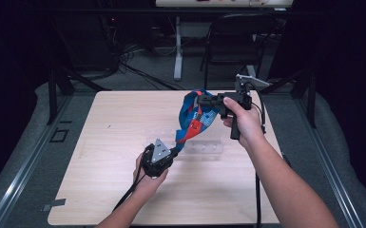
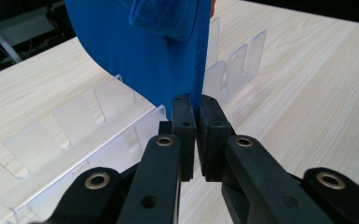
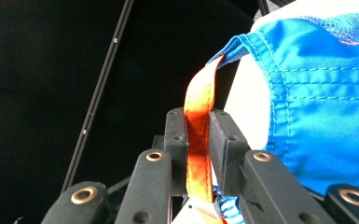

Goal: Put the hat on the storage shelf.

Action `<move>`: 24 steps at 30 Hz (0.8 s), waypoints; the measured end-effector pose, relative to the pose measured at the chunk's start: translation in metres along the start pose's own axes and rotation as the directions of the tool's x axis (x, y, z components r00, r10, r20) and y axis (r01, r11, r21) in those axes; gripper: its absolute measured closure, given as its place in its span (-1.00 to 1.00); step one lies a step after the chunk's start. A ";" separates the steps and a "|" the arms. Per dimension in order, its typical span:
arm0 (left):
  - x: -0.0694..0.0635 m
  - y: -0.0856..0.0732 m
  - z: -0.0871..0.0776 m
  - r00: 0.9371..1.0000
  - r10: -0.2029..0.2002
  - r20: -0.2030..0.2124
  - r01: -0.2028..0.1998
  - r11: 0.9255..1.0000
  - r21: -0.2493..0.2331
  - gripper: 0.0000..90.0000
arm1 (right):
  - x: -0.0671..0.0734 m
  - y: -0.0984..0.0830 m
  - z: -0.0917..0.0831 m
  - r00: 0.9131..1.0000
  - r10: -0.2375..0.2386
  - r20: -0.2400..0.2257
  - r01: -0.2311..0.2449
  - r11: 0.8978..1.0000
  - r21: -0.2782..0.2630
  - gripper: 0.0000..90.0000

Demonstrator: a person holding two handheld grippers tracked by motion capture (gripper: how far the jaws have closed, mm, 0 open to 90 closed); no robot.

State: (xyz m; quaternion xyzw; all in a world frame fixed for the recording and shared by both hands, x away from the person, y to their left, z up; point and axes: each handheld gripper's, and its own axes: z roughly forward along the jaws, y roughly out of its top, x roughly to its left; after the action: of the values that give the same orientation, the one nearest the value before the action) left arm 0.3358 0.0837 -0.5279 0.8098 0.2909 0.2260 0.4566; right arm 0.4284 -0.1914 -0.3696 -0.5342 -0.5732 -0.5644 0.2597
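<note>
Blue bag [image 1: 196, 114] stretched diagonally above tabletop [image 1: 104, 142] centre, toward far-right; left gripper [image 1: 175, 151] clamps lower edge, right gripper [image 1: 202, 100] clamps orange strap [image 3: 198, 140].

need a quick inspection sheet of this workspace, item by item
surface: light wooden table, bare apart from the rack.
job's things: blue garment with orange strap, stretched between both grippers above a clear plastic rack.
clutter: nothing seen.
grippers: left gripper shut on the garment's edge; right gripper shut on the strap.
cables: black cable trails from the left gripper.
surroundings: dark room, folding chair behind.
</note>
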 end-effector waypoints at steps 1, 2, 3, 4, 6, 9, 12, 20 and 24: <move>0.000 -0.002 0.001 1.000 -0.002 -0.001 0.002 1.000 0.004 0.93 | -0.001 0.000 0.001 1.000 0.002 0.001 -0.002 1.000 0.001 0.74; 0.001 -0.002 0.002 1.000 -0.004 -0.002 0.004 1.000 0.006 0.93 | -0.004 -0.001 0.001 1.000 0.008 0.002 -0.008 1.000 0.003 0.74; 0.001 -0.003 0.002 1.000 -0.008 -0.001 0.008 1.000 0.011 0.93 | -0.005 -0.001 0.002 1.000 0.008 0.003 -0.008 1.000 0.005 0.74; 0.001 -0.003 0.003 1.000 -0.010 -0.003 0.010 1.000 0.013 0.93 | -0.008 -0.001 0.002 1.000 0.011 0.006 -0.011 1.000 0.004 0.74; 0.001 -0.006 0.004 1.000 -0.008 -0.006 0.008 1.000 0.020 0.93 | -0.012 -0.001 0.003 1.000 0.021 0.012 -0.021 1.000 0.004 0.74; 0.001 -0.008 0.006 1.000 -0.011 -0.007 0.011 1.000 0.023 0.93 | -0.015 -0.001 0.004 0.999 0.029 0.015 -0.029 1.000 0.004 0.74; 0.002 -0.011 0.007 1.000 -0.023 -0.002 0.023 1.000 0.021 0.93 | -0.020 -0.001 0.005 0.999 0.031 0.030 -0.031 0.999 0.007 0.74; 0.003 -0.013 0.007 0.999 -0.049 0.006 0.049 0.999 0.015 0.93 | -0.026 -0.002 0.006 0.998 0.037 0.042 -0.038 0.999 0.011 0.74; 0.003 -0.013 0.007 0.998 -0.055 0.009 0.055 0.998 0.015 0.85 | -0.027 -0.002 0.004 0.998 0.037 0.057 -0.037 0.999 0.003 0.73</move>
State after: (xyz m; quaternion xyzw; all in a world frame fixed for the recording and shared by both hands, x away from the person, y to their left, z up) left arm 0.3391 0.0867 -0.5423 0.8059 0.3126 0.2073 0.4581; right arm 0.4360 -0.1959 -0.3954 -0.5600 -0.5717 -0.5429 0.2547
